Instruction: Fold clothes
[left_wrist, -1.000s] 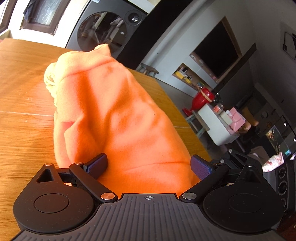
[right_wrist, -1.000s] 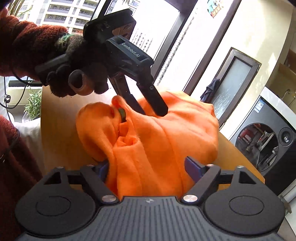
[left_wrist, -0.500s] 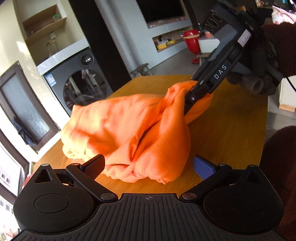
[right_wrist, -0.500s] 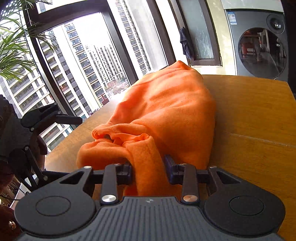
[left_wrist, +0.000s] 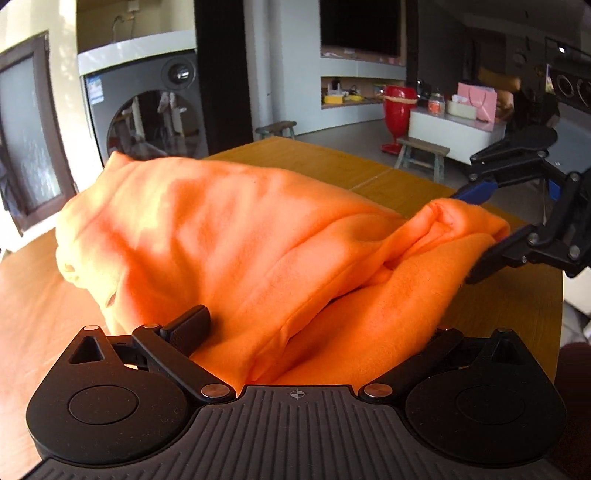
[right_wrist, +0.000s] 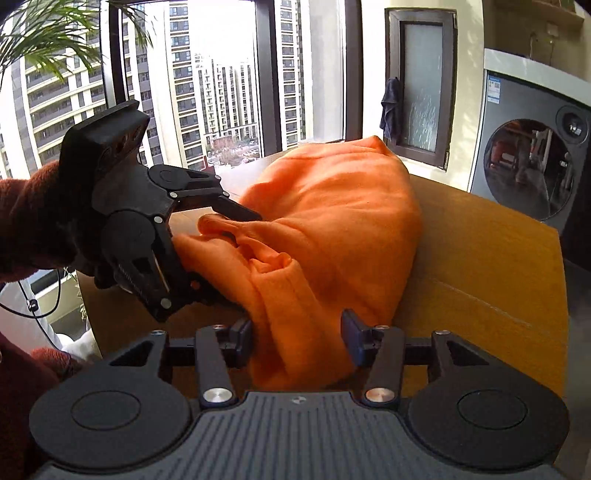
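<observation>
An orange fleece garment lies bunched in a long heap on a wooden table. My left gripper is open, its fingers wide apart around the near end of the cloth. It also shows in the right wrist view, jaws spread around a fold. My right gripper is open with cloth between its fingers. In the left wrist view it straddles the garment's right end.
A washing machine stands beyond the table's far edge. A stool, a red vase and a white counter lie to the right. Large windows and a plant are behind the left hand.
My right gripper, shut on the cloth half a second ago, has opened. My left gripper has moved in over the near end of the garment, still open.
</observation>
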